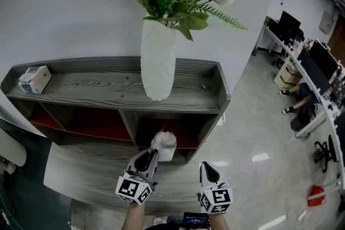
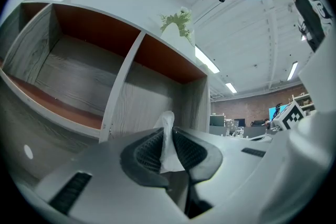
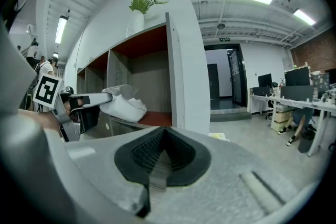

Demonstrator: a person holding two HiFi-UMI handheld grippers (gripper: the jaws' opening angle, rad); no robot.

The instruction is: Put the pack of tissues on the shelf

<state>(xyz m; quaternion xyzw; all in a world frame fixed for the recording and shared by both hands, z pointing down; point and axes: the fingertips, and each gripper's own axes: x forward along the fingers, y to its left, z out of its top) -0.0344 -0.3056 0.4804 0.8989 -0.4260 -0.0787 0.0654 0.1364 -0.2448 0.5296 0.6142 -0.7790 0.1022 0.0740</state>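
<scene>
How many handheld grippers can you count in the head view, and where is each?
2. The left gripper is at the right-hand opening of the shelf, clamped on the pack of tissues. The right gripper is beside it, shut and empty.

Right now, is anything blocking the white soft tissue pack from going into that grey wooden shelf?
Nothing visible does. The left gripper holds the white soft tissue pack at the open mouth of the right compartment of the grey wooden shelf.

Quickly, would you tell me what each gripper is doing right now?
Left gripper: closed on the pack of tissues.
Right gripper: closed, holding nothing.
</scene>
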